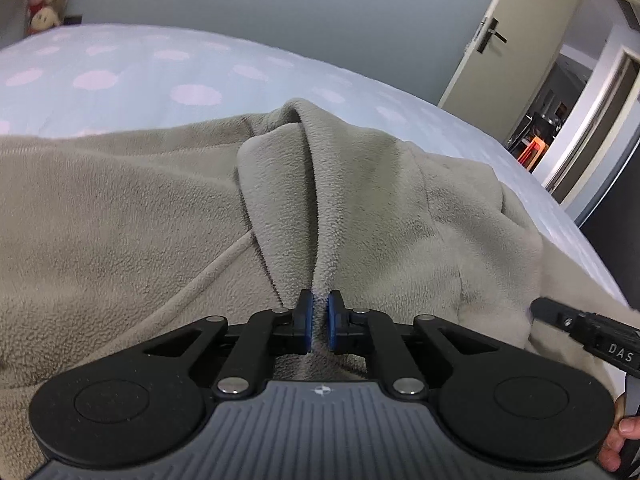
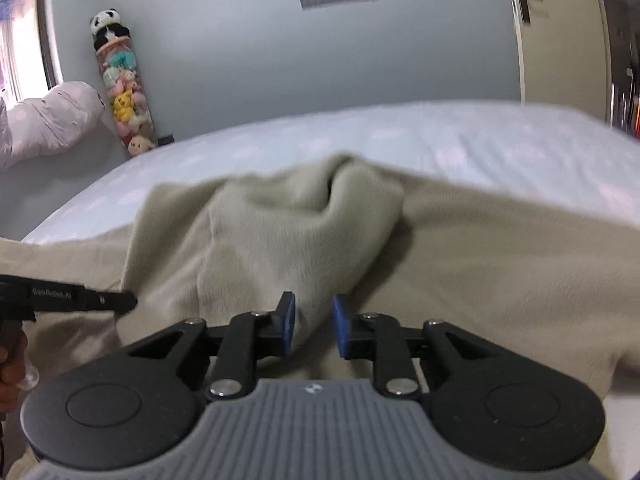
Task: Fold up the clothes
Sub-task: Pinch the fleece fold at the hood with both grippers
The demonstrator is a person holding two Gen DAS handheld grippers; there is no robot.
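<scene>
On the spotted bed (image 1: pixel 160 76) the beige fleece garment (image 1: pixel 120 220) is lying bunched, folding barely begun; I'm pinching a ridge with my left gripper (image 1: pixel 319 322) and a thicker fold with my right gripper (image 2: pixel 314 330).

A beige-grey fleece garment (image 1: pixel 140 216) lies on a pale blue bedsheet (image 1: pixel 132 68) patterned with pink dots. Each black claw (image 1: pixel 319 322) carries blue pads (image 1: pixel 307 320). The wall (image 2: pixel 280 60) is grey-blue, the door (image 1: pixel 516 40) cream.
</scene>
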